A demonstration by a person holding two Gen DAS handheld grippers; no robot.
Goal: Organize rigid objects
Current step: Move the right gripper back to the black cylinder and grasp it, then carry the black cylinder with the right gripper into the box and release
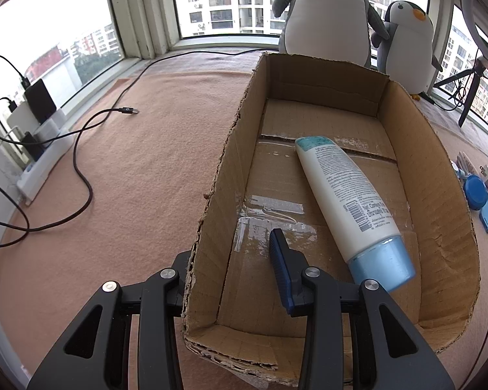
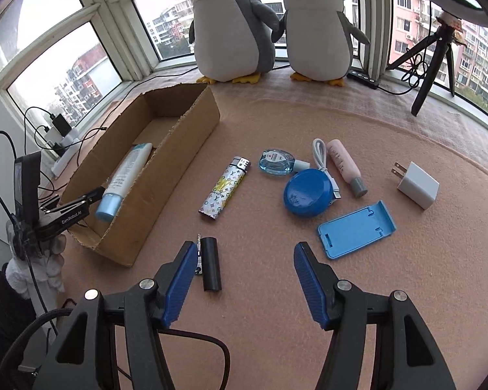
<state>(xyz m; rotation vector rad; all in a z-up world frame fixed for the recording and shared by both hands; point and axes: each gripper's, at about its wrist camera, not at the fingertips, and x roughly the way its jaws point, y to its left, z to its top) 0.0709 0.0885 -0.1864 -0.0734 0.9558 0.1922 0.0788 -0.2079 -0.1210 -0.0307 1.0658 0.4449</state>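
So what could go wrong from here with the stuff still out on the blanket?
1. The right gripper stands open with the black cylinder beside its left finger rather than between the fingers; closing now could knock it away.
2. The left gripper pinches the cardboard box wall, so a tug could tip the tube.

Both cameras look steeply down toward the windows, the left close over the cardboard box (image 1: 423,149), the right over the mat's clutter beside it, sharing that box (image 2: 179,143).
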